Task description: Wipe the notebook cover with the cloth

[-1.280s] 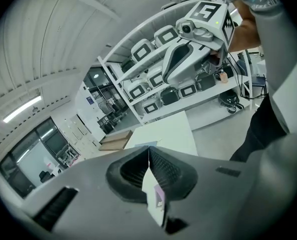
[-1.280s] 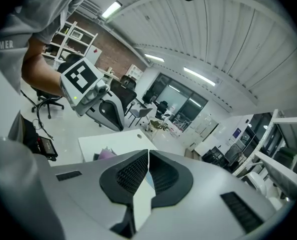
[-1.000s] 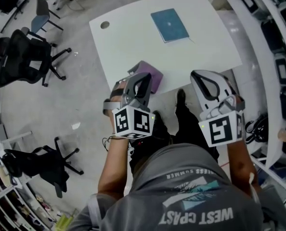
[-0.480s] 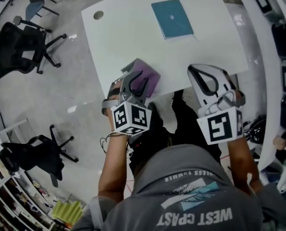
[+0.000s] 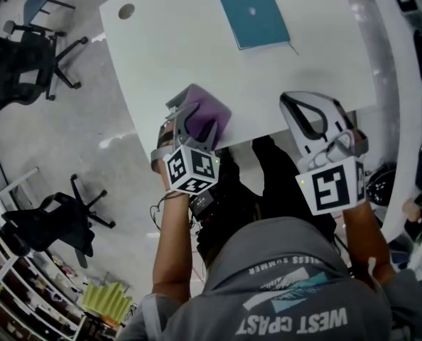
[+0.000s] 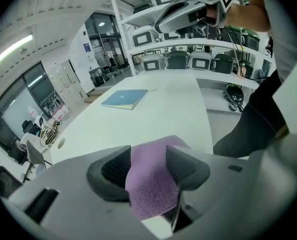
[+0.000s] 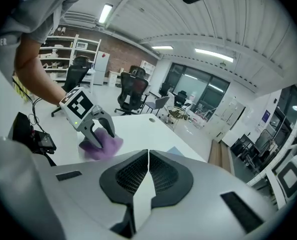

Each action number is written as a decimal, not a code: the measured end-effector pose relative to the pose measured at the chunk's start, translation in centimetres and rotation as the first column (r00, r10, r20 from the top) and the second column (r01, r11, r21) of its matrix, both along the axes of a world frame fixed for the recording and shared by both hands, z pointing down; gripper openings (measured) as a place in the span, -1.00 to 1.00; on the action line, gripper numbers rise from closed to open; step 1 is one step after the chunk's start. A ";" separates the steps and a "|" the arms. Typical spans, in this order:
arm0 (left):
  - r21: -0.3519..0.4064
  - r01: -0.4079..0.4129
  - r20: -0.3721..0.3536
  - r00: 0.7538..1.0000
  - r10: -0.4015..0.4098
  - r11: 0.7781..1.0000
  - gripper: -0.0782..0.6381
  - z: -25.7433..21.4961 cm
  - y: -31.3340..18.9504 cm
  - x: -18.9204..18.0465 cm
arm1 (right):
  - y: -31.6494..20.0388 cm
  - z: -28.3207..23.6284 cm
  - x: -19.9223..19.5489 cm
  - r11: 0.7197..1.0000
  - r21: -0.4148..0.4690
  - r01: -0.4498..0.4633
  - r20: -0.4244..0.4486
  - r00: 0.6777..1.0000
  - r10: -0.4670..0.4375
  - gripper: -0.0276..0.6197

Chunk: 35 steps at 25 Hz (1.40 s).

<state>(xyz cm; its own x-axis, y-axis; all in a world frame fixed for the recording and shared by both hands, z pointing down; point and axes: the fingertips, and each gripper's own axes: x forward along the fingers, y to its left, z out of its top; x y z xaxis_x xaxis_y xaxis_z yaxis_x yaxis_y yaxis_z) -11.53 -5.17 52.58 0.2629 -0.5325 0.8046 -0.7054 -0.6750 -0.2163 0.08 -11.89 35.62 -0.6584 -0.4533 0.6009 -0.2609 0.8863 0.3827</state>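
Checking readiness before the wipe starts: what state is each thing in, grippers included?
cloth: crumpled, lying at the near edge of the table
notebook: closed, lying flat, nothing touching it
left gripper: jaws have just been opening, now wide, cloth between them, not clamped
right gripper: jaws together, empty

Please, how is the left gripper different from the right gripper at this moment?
The left gripper's jaws stand apart and have just been opening; the right gripper's jaws are together. The left gripper has the purple cloth between its jaws, pads not pressing it; the right gripper holds nothing. Both are near the white table's near edge and carry a marker cube.
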 end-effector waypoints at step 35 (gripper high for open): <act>0.176 0.046 0.001 0.999 -0.047 0.983 -0.70 -4.3 -16.1 4.2 | -6.2 3.3 5.9 0.994 -0.090 -0.065 0.039 0.997 0.069 -0.82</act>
